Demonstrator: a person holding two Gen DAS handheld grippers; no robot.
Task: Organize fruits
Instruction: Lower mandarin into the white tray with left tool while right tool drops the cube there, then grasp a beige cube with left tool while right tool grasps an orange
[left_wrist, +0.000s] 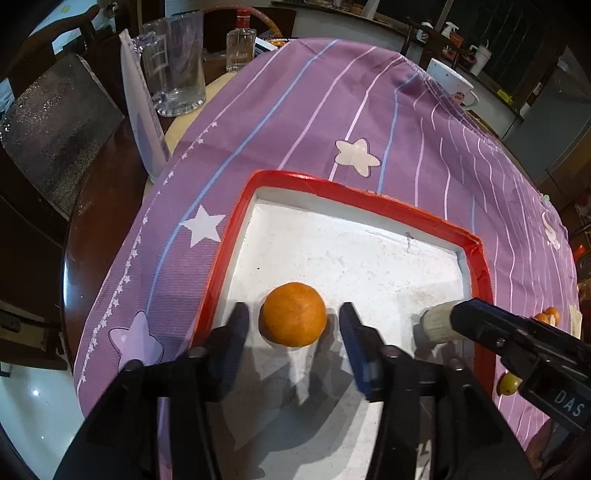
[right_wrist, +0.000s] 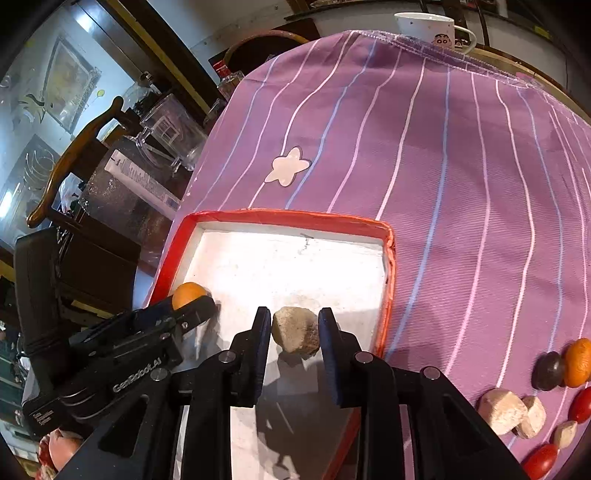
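Observation:
A red-rimmed tray (left_wrist: 369, 195) with a white floor lies on the purple striped cloth. An orange (left_wrist: 293, 314) rests on the tray floor between the fingers of my left gripper (left_wrist: 293, 310), which is open, with a gap on each side of the fruit. My right gripper (right_wrist: 294, 314) is shut on a beige rough chunk (right_wrist: 295, 330) over the tray's right part. In the left wrist view the right gripper (left_wrist: 458, 314) reaches in from the right with the chunk (left_wrist: 437, 321) at its tip. The right wrist view shows the left gripper (right_wrist: 195, 310) beside the orange (right_wrist: 186, 293).
Loose fruits lie on the cloth right of the tray: an orange (right_wrist: 580, 362), a dark plum (right_wrist: 548, 371), beige chunks (right_wrist: 502, 410) and red tomatoes (right_wrist: 581, 404). A mug (right_wrist: 424, 26) stands at the far edge. A glass pitcher (left_wrist: 177, 62) and bottle (left_wrist: 240, 44) stand far left.

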